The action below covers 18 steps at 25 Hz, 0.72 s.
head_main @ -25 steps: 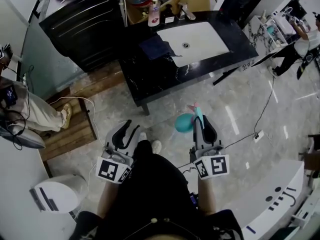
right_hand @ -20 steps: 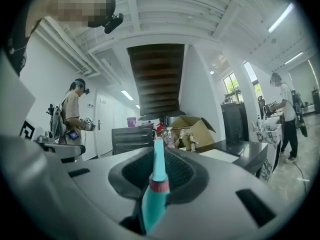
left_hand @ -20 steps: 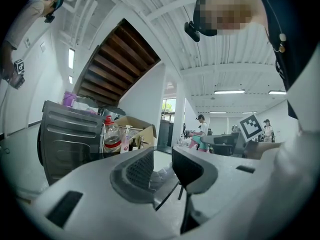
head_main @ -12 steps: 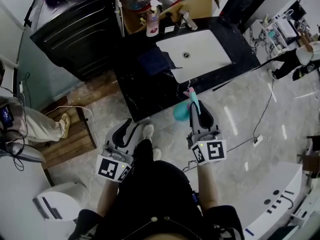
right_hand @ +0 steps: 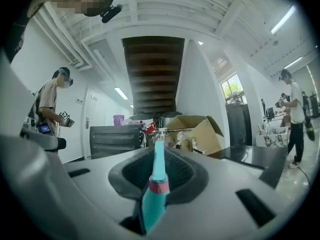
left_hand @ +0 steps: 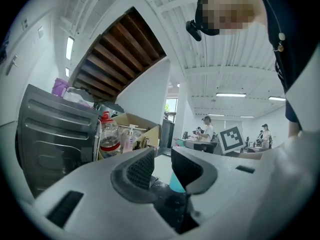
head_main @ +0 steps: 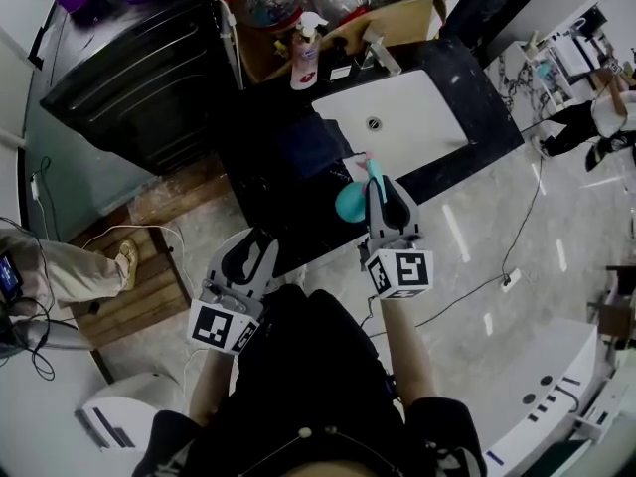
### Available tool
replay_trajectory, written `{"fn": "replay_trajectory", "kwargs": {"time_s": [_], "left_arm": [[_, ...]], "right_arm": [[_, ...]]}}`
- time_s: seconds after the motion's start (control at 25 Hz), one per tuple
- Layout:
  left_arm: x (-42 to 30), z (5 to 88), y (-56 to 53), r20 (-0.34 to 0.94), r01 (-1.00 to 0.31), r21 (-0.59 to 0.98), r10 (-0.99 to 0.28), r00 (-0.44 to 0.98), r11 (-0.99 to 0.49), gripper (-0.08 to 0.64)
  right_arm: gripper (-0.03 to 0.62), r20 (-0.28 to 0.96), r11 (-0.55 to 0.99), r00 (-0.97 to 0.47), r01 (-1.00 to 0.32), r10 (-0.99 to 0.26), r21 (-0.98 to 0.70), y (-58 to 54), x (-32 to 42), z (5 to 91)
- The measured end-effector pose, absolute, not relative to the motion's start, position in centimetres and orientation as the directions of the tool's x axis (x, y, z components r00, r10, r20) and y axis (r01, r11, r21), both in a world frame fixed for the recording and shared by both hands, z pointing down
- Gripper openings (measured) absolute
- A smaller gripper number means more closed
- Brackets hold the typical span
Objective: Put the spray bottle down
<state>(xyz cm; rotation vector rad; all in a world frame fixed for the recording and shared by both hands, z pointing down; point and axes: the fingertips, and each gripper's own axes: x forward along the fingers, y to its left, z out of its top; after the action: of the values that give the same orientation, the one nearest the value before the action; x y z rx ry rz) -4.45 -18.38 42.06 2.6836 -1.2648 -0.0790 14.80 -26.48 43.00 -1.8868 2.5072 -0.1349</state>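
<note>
A teal spray bottle [head_main: 350,202] with a pink collar is clamped between the jaws of my right gripper [head_main: 382,199], which is shut on it. In the head view the bottle hangs over the front edge of the black counter [head_main: 268,182], just before the white sink [head_main: 437,127]. In the right gripper view the spray bottle [right_hand: 154,194] runs along the jaws of my right gripper [right_hand: 157,173], nozzle pointing forward. My left gripper [head_main: 248,256] is lower left, short of the counter, open and empty. In the left gripper view my left gripper [left_hand: 162,166] shows a gap between its pads.
On the counter lie a dark cloth [head_main: 313,147], a pump bottle [head_main: 305,53] and a faucet [head_main: 383,53], with an open cardboard box [head_main: 397,16] behind. A black cabinet [head_main: 129,68] stands to the left. A person's leg [head_main: 75,266] is at far left.
Both grippers have moved forward toward the counter. The spray bottle, still held, has gone from over the floor to over the counter's front edge.
</note>
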Motion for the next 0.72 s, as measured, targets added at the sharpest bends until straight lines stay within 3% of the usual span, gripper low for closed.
{"fn": "replay_trajectory", "kwargs": {"time_s": [0.72], "left_arm": [[-5.5,42.7,-23.3,0.037,-0.808,0.203,-0.820,0.571,-0.554,0.103]], "right_arm": [[0.066,0.071,0.342,-0.347,-0.936,-0.935,-0.080,-31.6,12.0,46.0]]}}
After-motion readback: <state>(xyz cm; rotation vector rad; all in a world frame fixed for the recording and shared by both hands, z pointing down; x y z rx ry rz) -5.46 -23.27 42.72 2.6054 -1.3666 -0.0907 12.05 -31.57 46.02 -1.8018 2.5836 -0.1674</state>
